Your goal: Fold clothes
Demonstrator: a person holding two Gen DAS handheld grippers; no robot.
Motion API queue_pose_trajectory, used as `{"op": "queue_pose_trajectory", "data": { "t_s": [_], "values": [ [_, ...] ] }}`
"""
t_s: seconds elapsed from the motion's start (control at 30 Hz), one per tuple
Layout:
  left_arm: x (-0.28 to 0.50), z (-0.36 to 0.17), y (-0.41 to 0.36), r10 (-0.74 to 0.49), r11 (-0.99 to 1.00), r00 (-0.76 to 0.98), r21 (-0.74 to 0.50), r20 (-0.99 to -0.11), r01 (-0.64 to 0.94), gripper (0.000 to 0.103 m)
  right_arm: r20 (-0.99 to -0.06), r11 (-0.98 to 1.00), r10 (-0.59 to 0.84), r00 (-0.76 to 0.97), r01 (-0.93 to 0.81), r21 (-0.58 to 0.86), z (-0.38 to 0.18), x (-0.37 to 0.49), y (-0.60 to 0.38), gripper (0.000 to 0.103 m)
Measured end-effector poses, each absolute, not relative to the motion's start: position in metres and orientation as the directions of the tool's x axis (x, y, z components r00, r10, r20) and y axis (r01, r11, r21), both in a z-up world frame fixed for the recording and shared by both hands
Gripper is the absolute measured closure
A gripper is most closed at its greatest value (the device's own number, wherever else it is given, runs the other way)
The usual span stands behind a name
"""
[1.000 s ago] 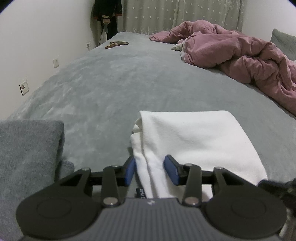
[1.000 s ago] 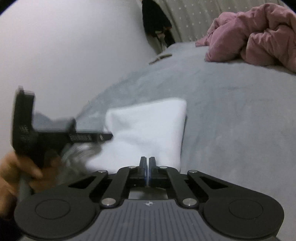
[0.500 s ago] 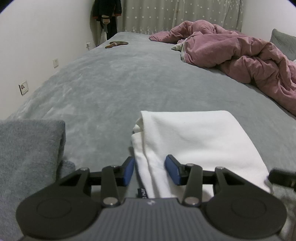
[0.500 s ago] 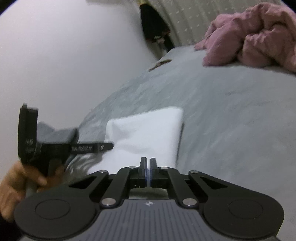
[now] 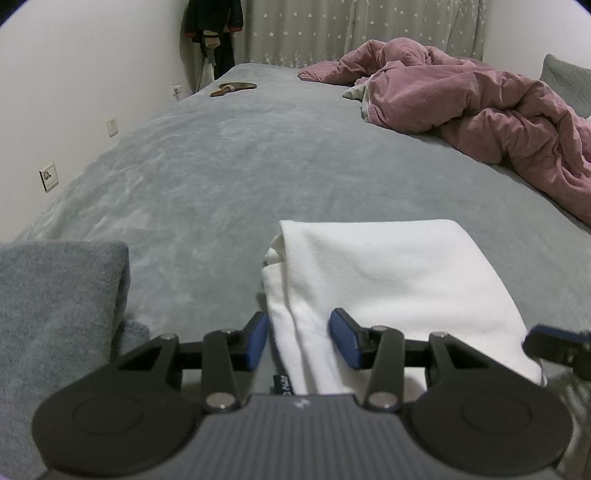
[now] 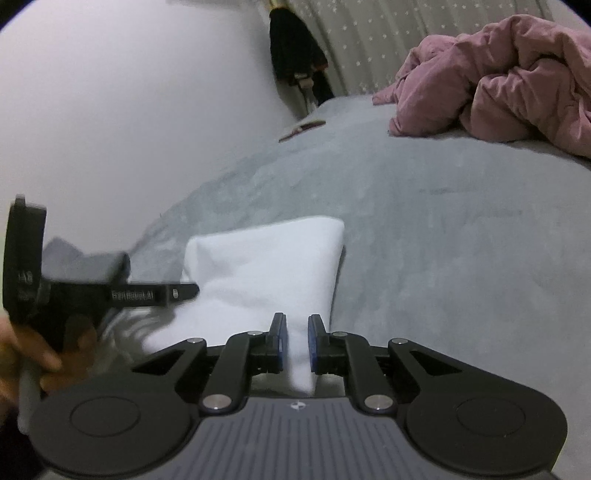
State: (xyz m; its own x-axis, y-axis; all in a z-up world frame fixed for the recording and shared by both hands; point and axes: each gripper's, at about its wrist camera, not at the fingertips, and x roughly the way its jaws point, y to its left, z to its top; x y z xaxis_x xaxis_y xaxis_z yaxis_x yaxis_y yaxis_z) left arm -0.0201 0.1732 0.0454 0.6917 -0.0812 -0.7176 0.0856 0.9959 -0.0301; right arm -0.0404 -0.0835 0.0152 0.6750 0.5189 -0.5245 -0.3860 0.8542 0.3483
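Note:
A folded white garment (image 5: 388, 280) lies flat on the grey bed cover (image 5: 240, 166). My left gripper (image 5: 301, 341) is open and low over the garment's near left edge, one blue pad on each side of the fold, not squeezing it. In the right wrist view the same garment (image 6: 266, 266) runs up to my right gripper (image 6: 297, 341). Its jaws are opening, with a narrow white corner still between the pads and no squeeze visible. A hand (image 6: 37, 354) holds the left gripper (image 6: 110, 295) at the left of that view. The right gripper's tip (image 5: 557, 339) shows at the left view's right edge.
A grey folded cloth (image 5: 55, 295) lies at the near left. A crumpled pink duvet (image 5: 480, 107) covers the far right of the bed. A brown object (image 5: 232, 88) lies at the far end by the white wall (image 5: 74, 74). Dark clothes (image 5: 214, 22) hang beside the curtain.
The right gripper's jaws were shut and have parted on the garment's corner. The left gripper and the garment have stayed where they were.

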Motion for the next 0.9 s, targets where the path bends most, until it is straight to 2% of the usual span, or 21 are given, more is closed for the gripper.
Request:
{"op": "queue_pose_trajectory", "data": {
  "t_s": [0.33,0.37,0.57,0.73,0.9],
  "values": [
    [-0.02,0.046,0.174,-0.083,0.996,0.69,-0.029,-0.719,0.09,0.062,-0.561,0.879,0.476,0.678,-0.344,0.33,0.008,-0.026,-0.073,0.087],
    [-0.02,0.046,0.174,-0.085,0.995,0.69,-0.031,-0.719,0.091,0.062,-0.559,0.878,0.477,0.678,-0.341,0.335,0.009,-0.026,-0.074,0.082],
    [-0.019,0.046,0.177,-0.097,0.995,0.686,-0.047,-0.721,0.092,0.061,-0.541,0.824,0.538,0.646,-0.268,0.5,0.004,-0.029,-0.101,0.068],
    [-0.018,0.046,0.178,-0.101,0.994,0.684,-0.052,-0.723,0.092,0.061,-0.477,0.69,0.648,0.594,-0.192,0.698,-0.014,-0.026,-0.127,0.066],
    [-0.018,0.046,0.178,-0.101,0.994,0.683,-0.056,-0.723,0.089,0.061,-0.426,0.606,0.699,0.574,-0.161,0.779,-0.023,-0.024,-0.132,0.065]
  ]
}}
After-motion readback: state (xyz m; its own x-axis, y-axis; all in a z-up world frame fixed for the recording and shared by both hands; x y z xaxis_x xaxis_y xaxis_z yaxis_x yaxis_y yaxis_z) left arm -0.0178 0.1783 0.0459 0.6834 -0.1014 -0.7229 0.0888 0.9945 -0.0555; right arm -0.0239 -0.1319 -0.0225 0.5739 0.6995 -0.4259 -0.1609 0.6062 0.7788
